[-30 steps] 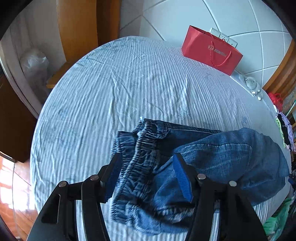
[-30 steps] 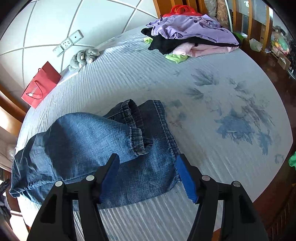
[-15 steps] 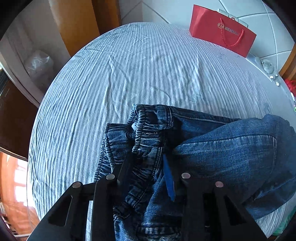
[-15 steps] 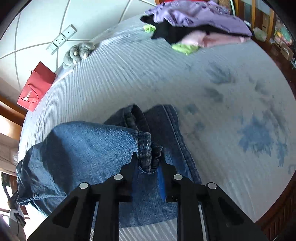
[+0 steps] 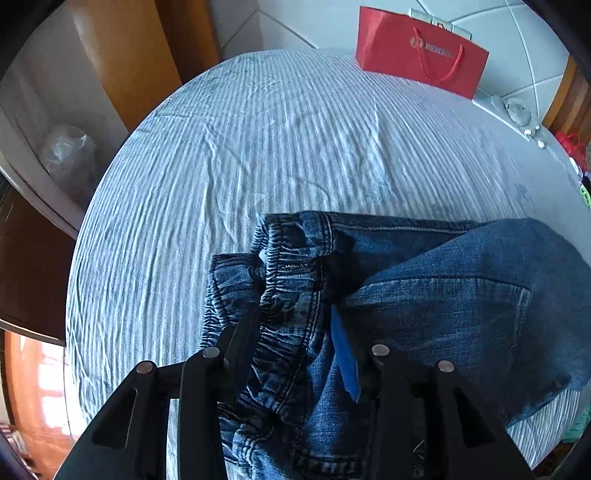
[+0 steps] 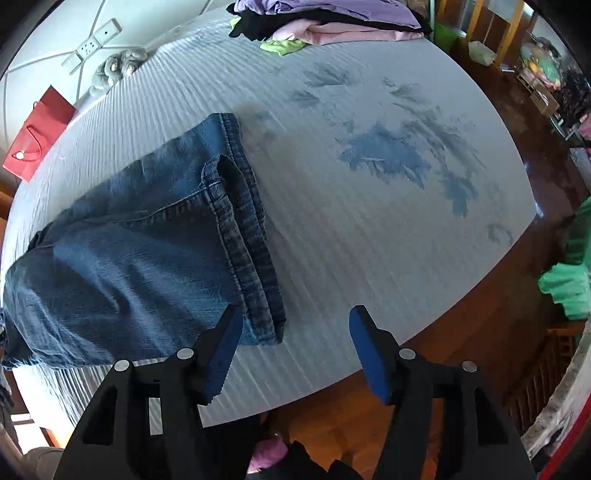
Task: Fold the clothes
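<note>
A pair of blue jeans (image 5: 436, 295) lies on the bed with the striped blue sheet (image 5: 258, 155). In the left wrist view my left gripper (image 5: 295, 325) is shut on the bunched elastic waistband (image 5: 291, 280). In the right wrist view the leg ends with their hems (image 6: 243, 236) lie flat near the bed's front edge. My right gripper (image 6: 295, 332) is open and empty, just right of the hems, its left finger over the jeans' corner.
A red paper bag (image 5: 421, 51) stands at the head of the bed. A pile of clothes (image 6: 325, 18) lies at the far edge, with a grey soft toy (image 6: 118, 66) beside it. The wooden floor (image 6: 498, 302) lies beyond the bed's edge.
My right gripper let go of the leg hems, opened and pulled back to the right; the legs now lie flatter. My left gripper stays shut on the waistband.
</note>
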